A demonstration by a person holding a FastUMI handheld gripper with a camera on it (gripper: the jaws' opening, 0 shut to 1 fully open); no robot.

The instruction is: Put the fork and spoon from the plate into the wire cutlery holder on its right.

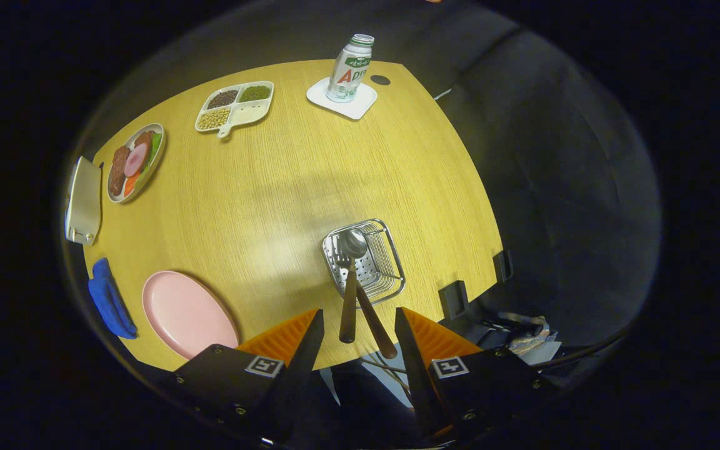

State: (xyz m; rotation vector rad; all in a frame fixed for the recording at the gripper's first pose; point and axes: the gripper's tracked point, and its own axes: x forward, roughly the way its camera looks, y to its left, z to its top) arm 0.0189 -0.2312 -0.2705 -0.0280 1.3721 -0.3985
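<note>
The tool [359, 325] hangs above the near edge of the table [310, 169] with its two fingers [300, 334] spread apart and nothing pressed between them. Just ahead of the fingertips stands the wire cutlery holder [375, 265], a small square basket with a perforated floor. Both the spoon [352, 245] and the fork [342, 257] are in it, heads down inside the basket, their dark wooden handles leaning back out over its near rim and reaching into the open gap between the fingers without touching either one. The two handles cross just above the rim. To the left of the tool, close to the left finger, lies the pink plate [185, 309], bare of cutlery, and just beyond it further left a folded blue cloth [109, 300] rests at the table's edge. Well beyond the fingers on the left sit an oval dish of sliced food [136, 162] and, beside it, a flat grey object [84, 200]. Far ahead are a white divided tray of beans and grains [235, 106] and a bottle [350, 69] standing upright on a white square coaster [363, 103].
</note>
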